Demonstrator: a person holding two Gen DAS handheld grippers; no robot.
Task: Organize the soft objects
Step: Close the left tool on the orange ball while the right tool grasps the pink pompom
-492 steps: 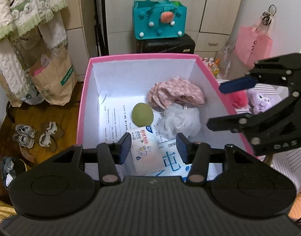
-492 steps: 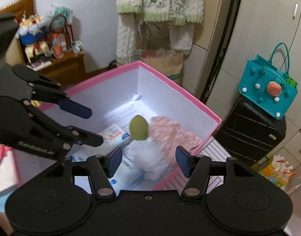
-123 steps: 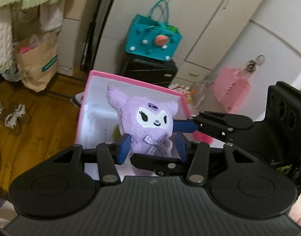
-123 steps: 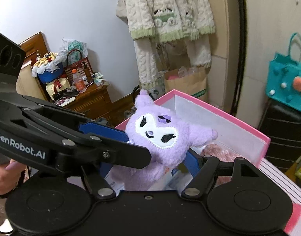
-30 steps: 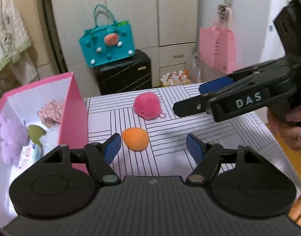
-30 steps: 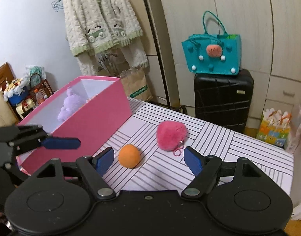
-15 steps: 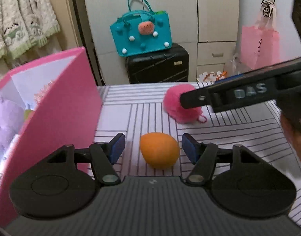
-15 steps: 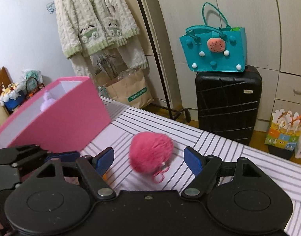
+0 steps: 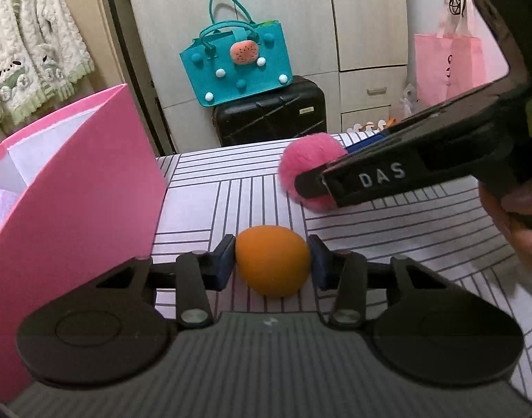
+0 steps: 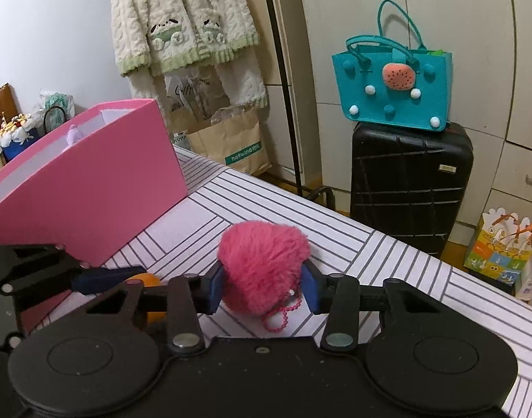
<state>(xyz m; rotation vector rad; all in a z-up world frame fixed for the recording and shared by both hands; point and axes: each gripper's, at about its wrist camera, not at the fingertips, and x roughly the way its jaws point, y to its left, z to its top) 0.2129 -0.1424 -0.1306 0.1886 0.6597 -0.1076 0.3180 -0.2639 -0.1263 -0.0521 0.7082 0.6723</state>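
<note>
An orange ball (image 9: 271,273) lies on the striped table (image 9: 231,191) beside the pink box (image 9: 74,209). My left gripper (image 9: 272,261) is closing its jaws on the ball, and both blue pads touch its sides. A fluffy pink pompom (image 10: 262,261) with a bead chain sits a little farther back. My right gripper (image 10: 262,287) is closing too, and its pads press into the pompom's fur. In the right wrist view the orange ball (image 10: 146,280) is mostly hidden behind the left gripper's finger. A purple plush (image 10: 72,136) peeks out of the box (image 10: 92,181).
A teal bag (image 10: 391,87) sits on a black suitcase (image 10: 408,188) past the table's far edge. A paper bag (image 10: 231,149) and a hanging cream sweater (image 10: 182,24) are at the back left, a pink bag (image 9: 450,59) at the right. A person's hand (image 9: 520,216) holds the right gripper.
Both grippers came down and closer to the table. The left jaws went from wide to touching the orange ball. The right jaws closed onto the pink pompom.
</note>
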